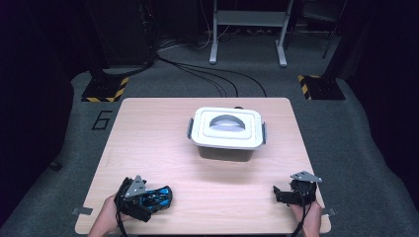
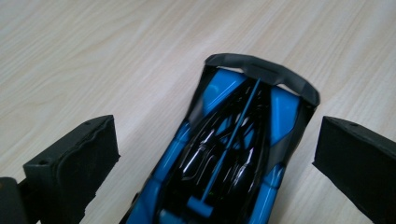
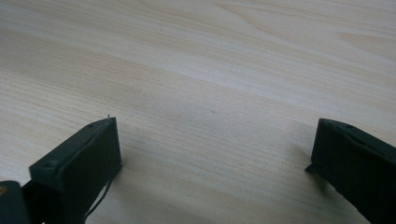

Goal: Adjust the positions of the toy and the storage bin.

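Closing in on the toy car (image 2: 233,154) at the table's (image 1: 148,148) near left corner.
The left gripper (image 2: 215,154) is spread astride the car, untouched; jaws should be centred before being squeezed. The right gripper (image 3: 212,158) is held spread over bare wood.

text: "6" | on: floor (image 1: 59,143) | left of table (image 1: 148,123)

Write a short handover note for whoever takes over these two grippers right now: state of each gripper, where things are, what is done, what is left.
Left gripper: jaws open, straddling the blue toy car at the near left of the table, not clamped.
Right gripper: jaws open, holding nothing, low over bare wood at the near right.
White lidded box: mid-table, lid on.
Done: left gripper lined up on the car.
Left, probably: grip the car, open the box, put the car inside.
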The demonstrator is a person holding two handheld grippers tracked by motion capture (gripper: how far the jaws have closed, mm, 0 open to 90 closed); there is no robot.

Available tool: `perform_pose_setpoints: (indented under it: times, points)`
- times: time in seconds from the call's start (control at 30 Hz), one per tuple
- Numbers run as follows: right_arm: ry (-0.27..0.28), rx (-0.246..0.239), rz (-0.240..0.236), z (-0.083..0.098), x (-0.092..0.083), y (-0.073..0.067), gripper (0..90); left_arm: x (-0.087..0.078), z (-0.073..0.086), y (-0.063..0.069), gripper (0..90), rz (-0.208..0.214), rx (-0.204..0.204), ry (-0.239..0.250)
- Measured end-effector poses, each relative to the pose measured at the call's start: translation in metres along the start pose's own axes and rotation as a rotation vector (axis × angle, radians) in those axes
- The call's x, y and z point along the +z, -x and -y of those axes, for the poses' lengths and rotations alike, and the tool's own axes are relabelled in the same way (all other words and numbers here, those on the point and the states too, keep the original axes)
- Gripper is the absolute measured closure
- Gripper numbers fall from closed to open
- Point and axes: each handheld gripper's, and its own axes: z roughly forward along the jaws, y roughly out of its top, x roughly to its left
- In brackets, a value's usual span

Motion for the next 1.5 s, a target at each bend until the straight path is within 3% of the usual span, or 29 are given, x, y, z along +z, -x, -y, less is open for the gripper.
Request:
perform_pose_setpoints:
  times: [0.33,0.53,0.73,0.8,0.9,1.17,1.5]
  points:
    - [0.000,-0.001,-0.001,0.000,0.000,0.000,1.0,0.017,-0.015,0.010,0.0,0.047,0.054,-0.034]
    - [0.001,-0.001,-0.001,0.000,0.000,0.000,1.1,0.026,-0.023,0.012,0.6,0.085,0.095,-0.083]
    - [0.004,-0.007,0.000,0.000,0.000,0.000,1.6,0.034,-0.025,0.010,6.8,0.100,0.115,-0.107]
    - [0.004,-0.007,-0.001,0.000,0.000,0.000,1.6,0.035,-0.025,0.010,14.5,0.092,0.121,-0.116]
    - [0.004,-0.006,-0.003,0.000,0.000,0.000,1.6,0.037,-0.024,0.010,21.4,0.066,0.110,-0.111]
    - [0.005,-0.006,-0.002,0.000,0.000,0.000,1.9,0.036,-0.022,0.009,23.1,0.057,0.124,-0.085]
    - [0.006,-0.003,0.000,0.000,0.000,0.000,2.0,0.030,-0.022,0.000,23.9,0.012,0.023,-0.050]
